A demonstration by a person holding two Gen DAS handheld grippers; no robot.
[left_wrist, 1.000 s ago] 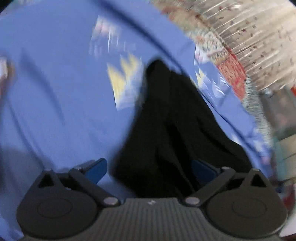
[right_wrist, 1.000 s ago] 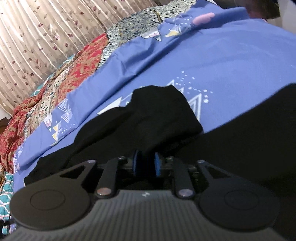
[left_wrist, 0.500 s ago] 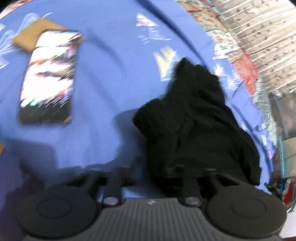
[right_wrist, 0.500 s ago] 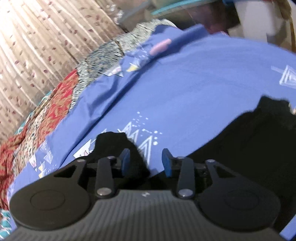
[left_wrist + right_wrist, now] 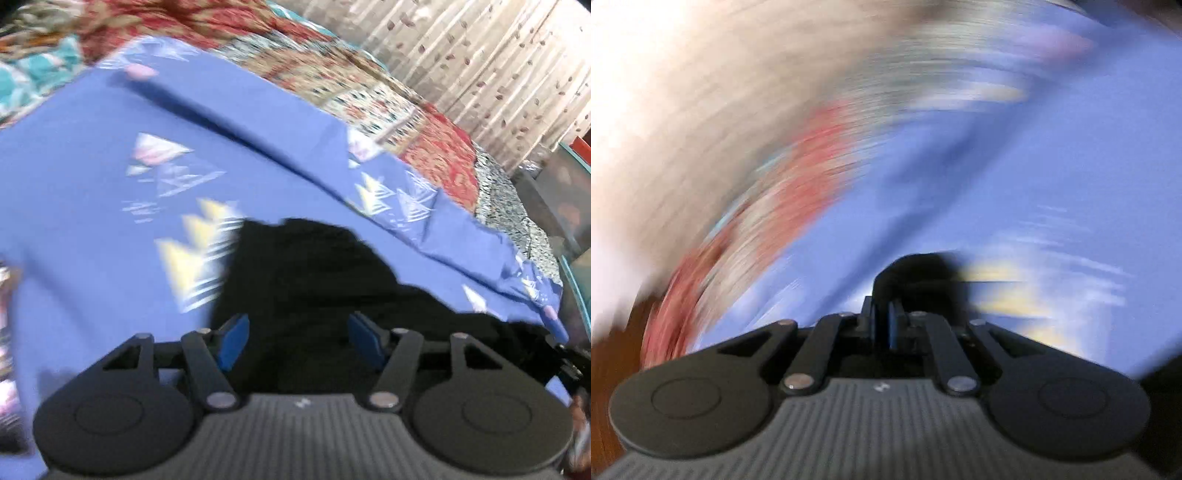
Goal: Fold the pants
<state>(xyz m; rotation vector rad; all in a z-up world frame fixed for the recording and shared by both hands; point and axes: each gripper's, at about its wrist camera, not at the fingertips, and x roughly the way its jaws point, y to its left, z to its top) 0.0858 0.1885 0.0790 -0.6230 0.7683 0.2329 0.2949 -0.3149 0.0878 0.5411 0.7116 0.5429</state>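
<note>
Looking down along the left gripper [image 5: 299,332] at the black pants [image 5: 314,277], lying bunched on a blue sheet [image 5: 92,240] printed with pale and yellow triangles. Spreading the left jaws, blue pads [image 5: 232,338] standing well apart and opening further, with dark cloth filling the gap between them but neither pad pressing on it. Pointing steeply down at the near part of the garment, its far edge ending in a rounded hump against the sheet and its right side trailing off towards the lower right of the left wrist view. Bordering the sheet beyond, a red and cream patterned quilt [image 5: 436,166], and behind that a pale curtain [image 5: 480,55] dotted with small leaves. Closing the right gripper [image 5: 884,323] meanwhile, its two pads drawn almost together and pinching a fold of the pants [image 5: 916,273] that is sticking up as a dark lump just past the fingertips. Holding that fold above the same blue sheet [image 5: 997,166], heavily smeared in the right wrist view, with streaks of red and pale colour sweeping across the upper left. Being too blurred there to tell how much of the garment is hanging from the right jaws or where the rest of it is lying.
</note>
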